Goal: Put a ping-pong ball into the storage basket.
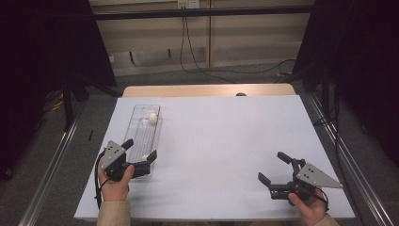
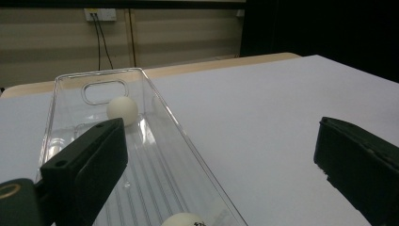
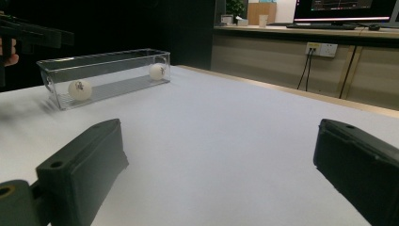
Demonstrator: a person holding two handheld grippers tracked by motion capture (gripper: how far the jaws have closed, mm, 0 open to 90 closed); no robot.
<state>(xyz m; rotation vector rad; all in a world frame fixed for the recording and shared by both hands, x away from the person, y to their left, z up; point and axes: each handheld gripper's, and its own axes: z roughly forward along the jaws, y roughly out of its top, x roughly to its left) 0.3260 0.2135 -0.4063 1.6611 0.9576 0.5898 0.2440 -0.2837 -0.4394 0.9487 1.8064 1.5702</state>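
A clear plastic tray (image 1: 133,117) lies lengthwise on the left of the white table top. One white ball (image 1: 152,117) rests at its far end, and a second white ball (image 1: 144,157) at its near end. My left gripper (image 1: 140,149) hovers open over the near end, its jaws either side of the tray's right wall, holding nothing. In the left gripper view the tray (image 2: 164,101) runs ahead with the far ball (image 2: 122,109), and the near ball (image 2: 184,219) is at the bottom edge. My right gripper (image 1: 271,166) stands open and empty at the front right, seeing the tray (image 3: 103,59) from afar.
A white sheet (image 1: 226,141) covers the table, and a strip of bare wood (image 1: 207,90) shows at the back edge. Dark curtains flank both sides. A cable (image 1: 188,52) hangs down the wall behind the table.
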